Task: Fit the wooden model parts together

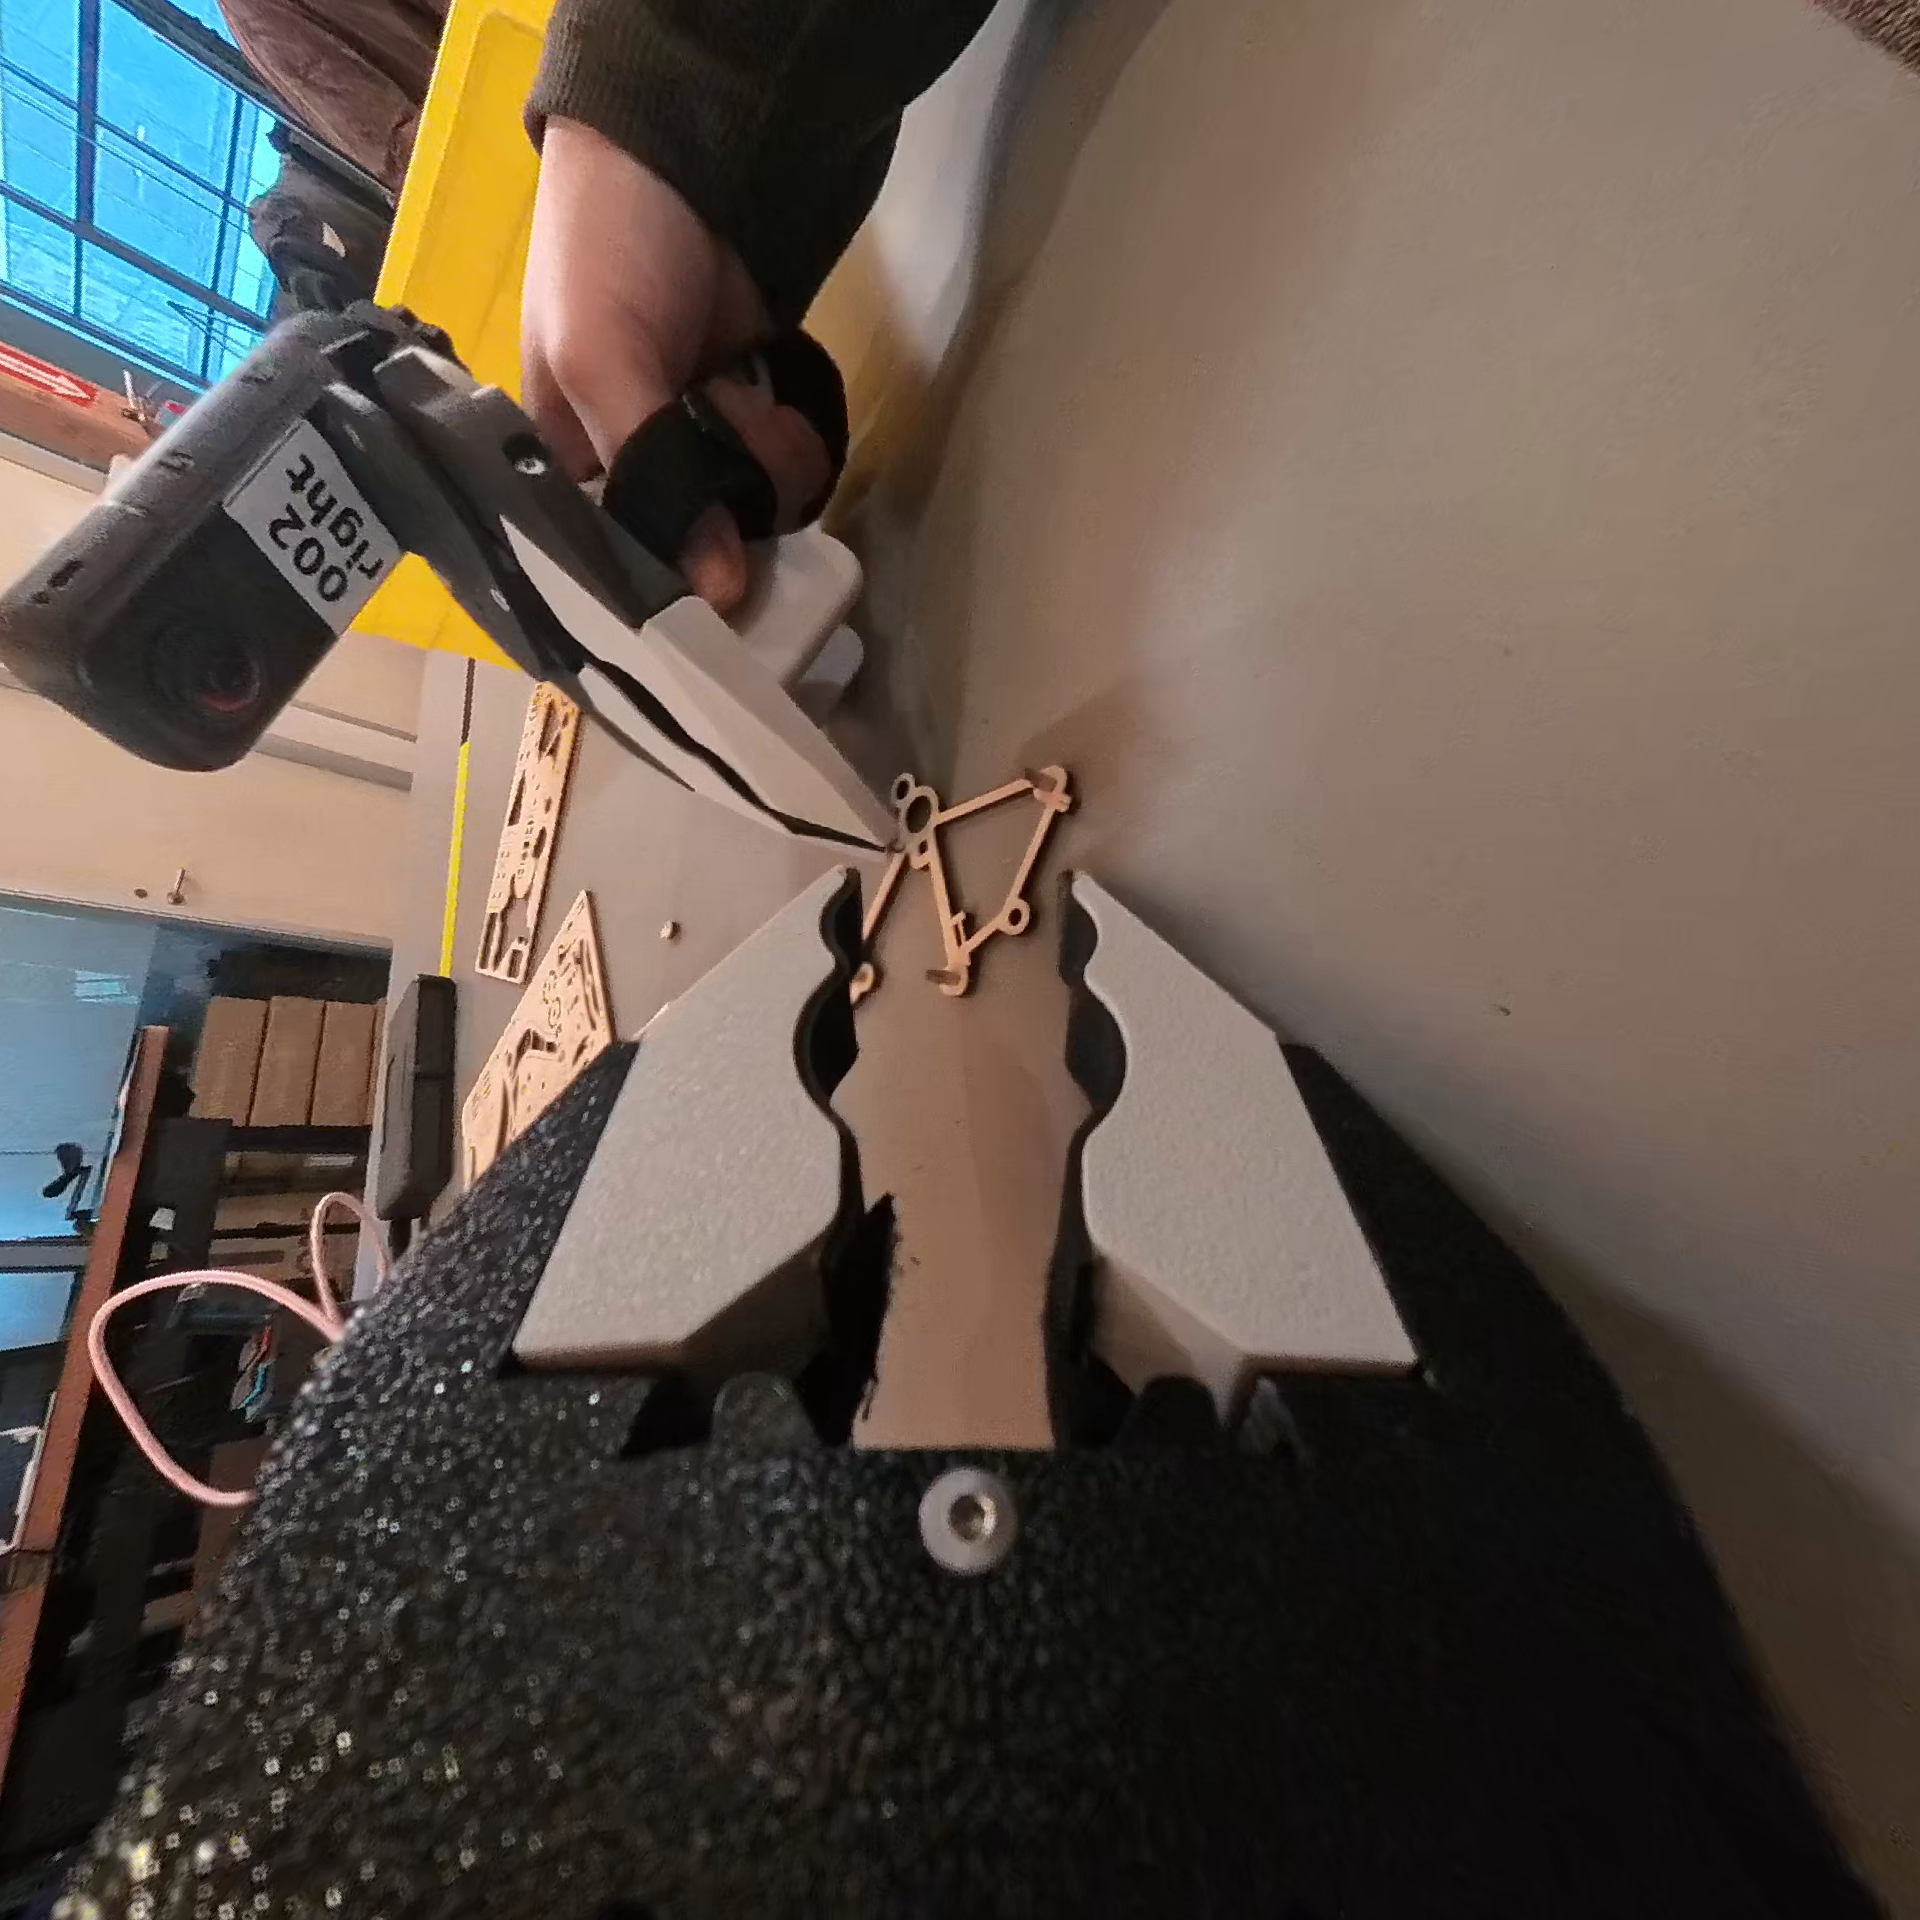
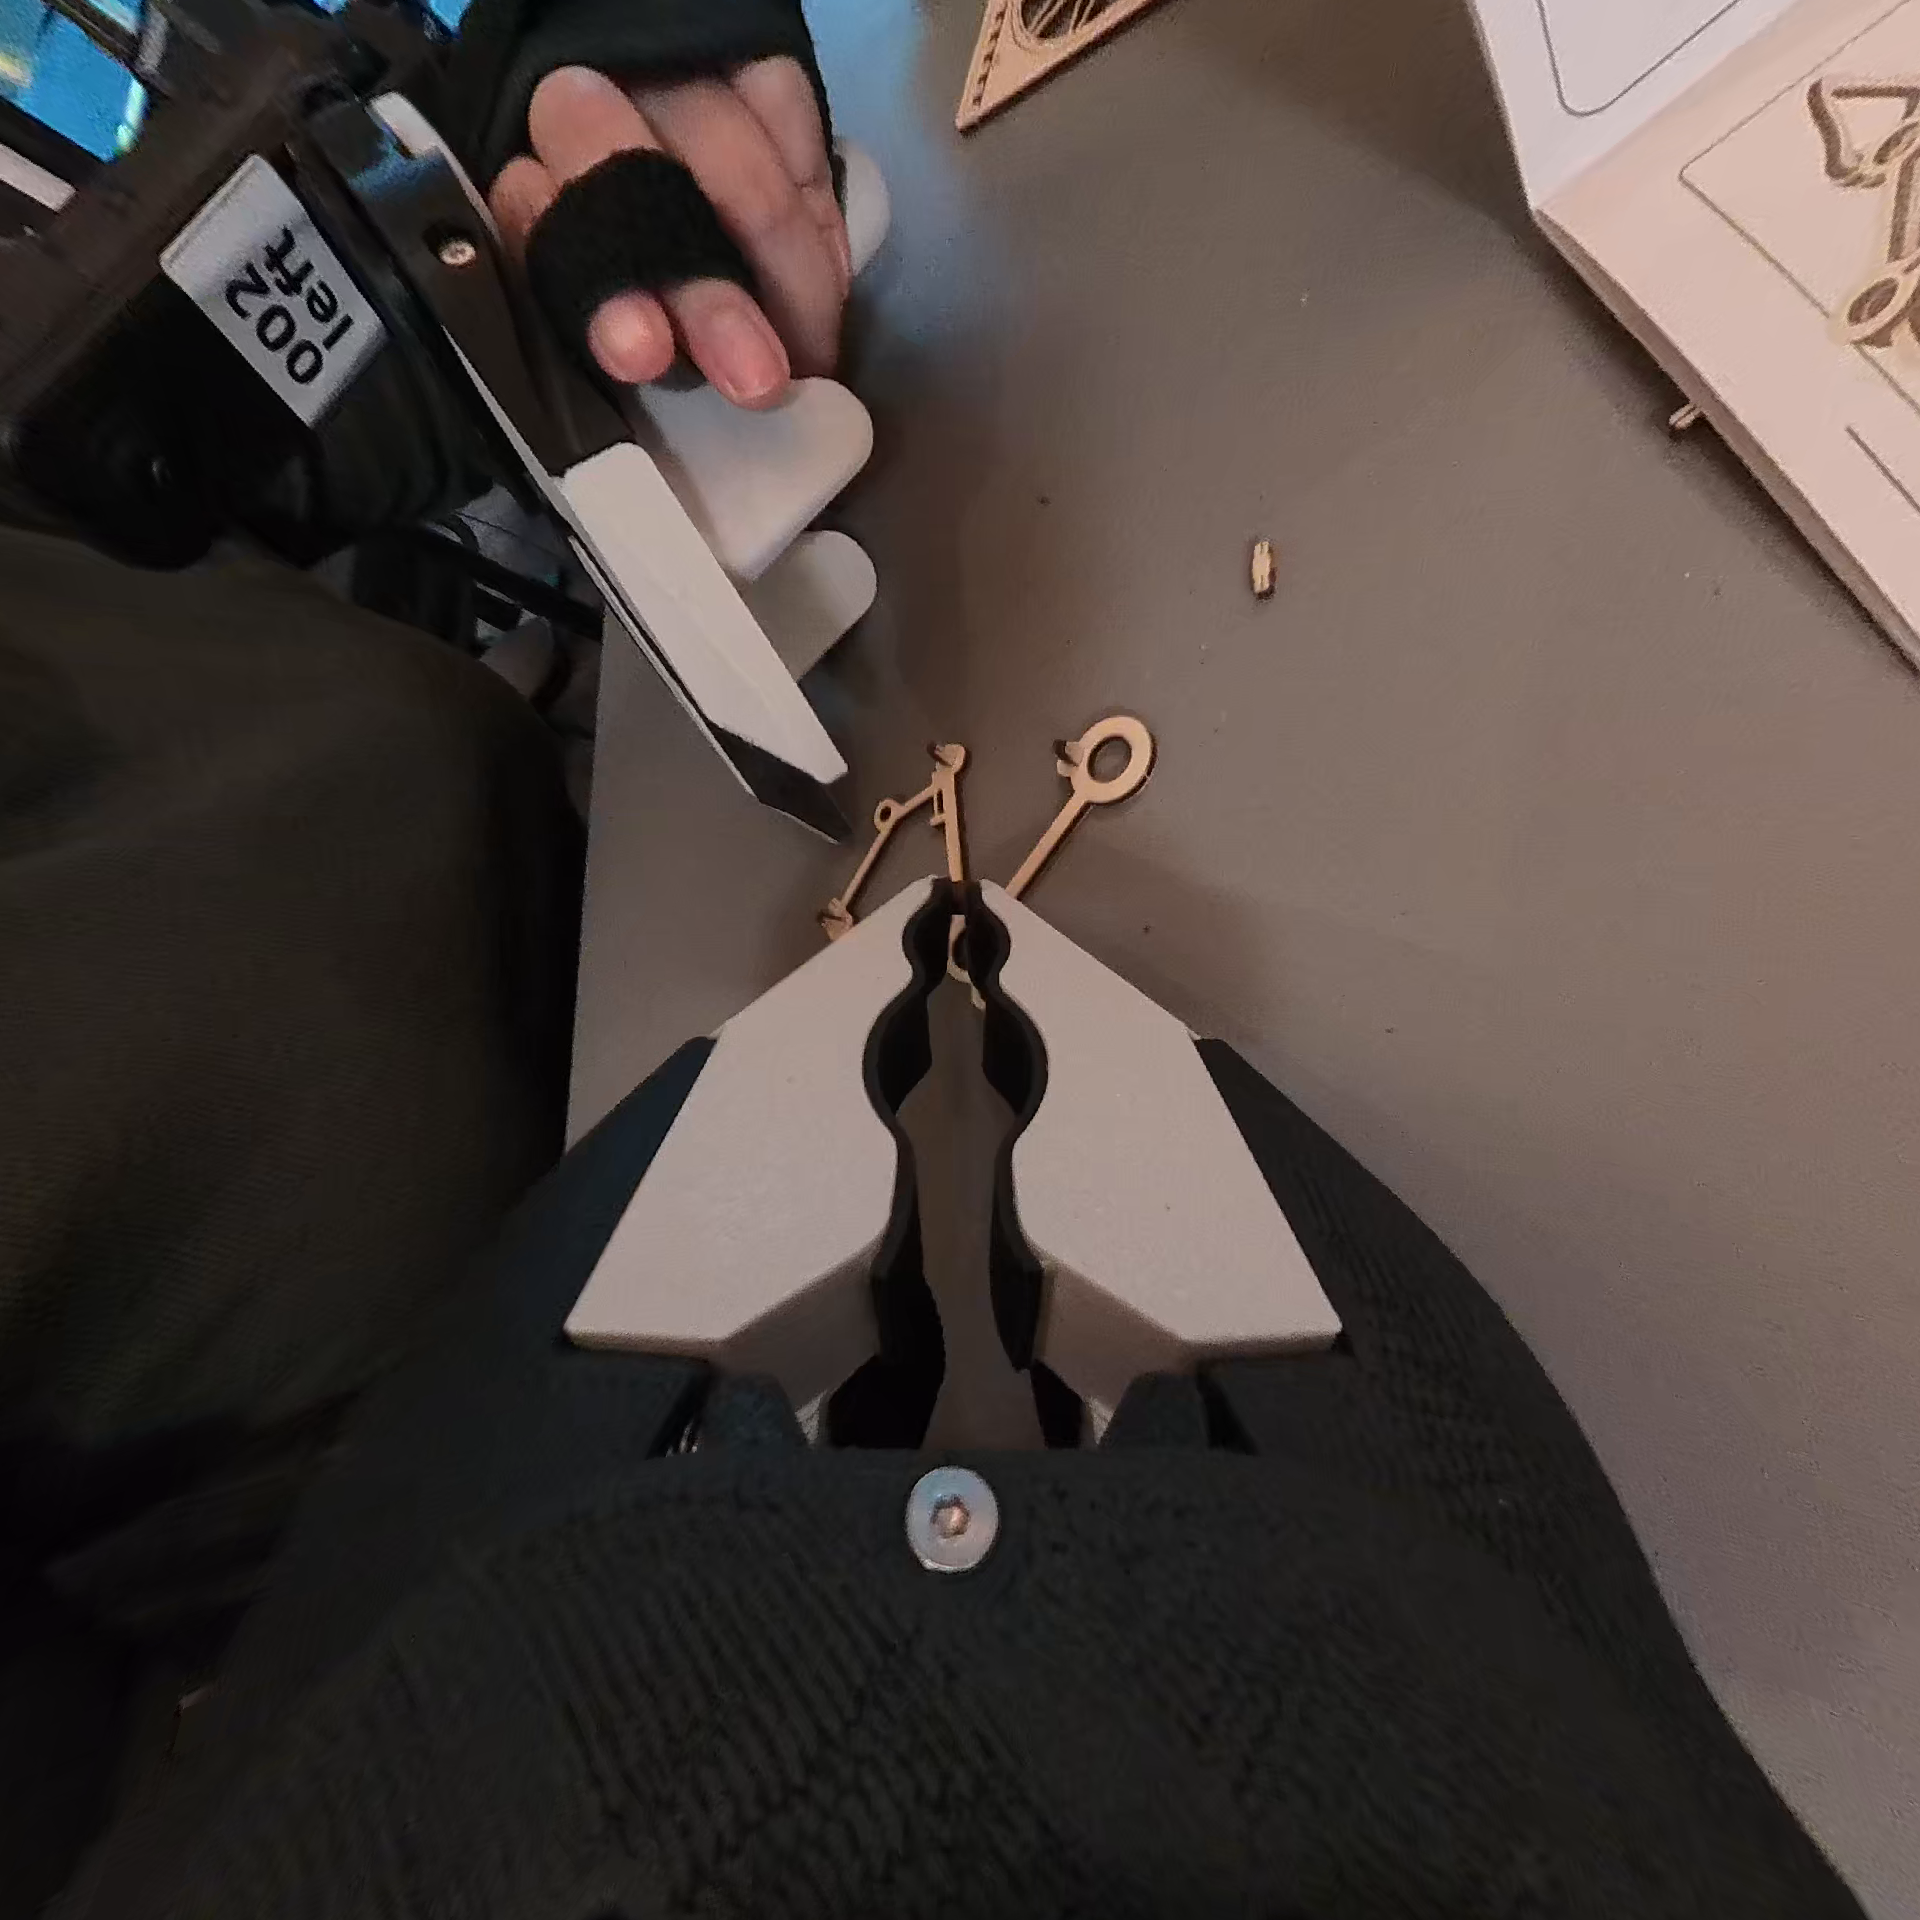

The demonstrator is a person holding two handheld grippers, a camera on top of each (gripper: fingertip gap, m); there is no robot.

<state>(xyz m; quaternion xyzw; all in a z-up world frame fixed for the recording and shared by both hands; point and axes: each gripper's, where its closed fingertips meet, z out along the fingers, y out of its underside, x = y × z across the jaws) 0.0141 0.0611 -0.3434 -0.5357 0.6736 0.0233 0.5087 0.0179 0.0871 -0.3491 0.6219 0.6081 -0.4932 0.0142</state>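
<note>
The wooden frame (image 1: 971,883) lies flat on the table (image 1: 1455,520), the right gripper (image 2: 961,889) pinching a thin strut, the left gripper (image 1: 961,883) spread wide around it; it looks light, brittle, best held near joints.

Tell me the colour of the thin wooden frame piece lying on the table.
Pale tan, unpainted wood frame piece; it shows best in the left wrist view.
</note>
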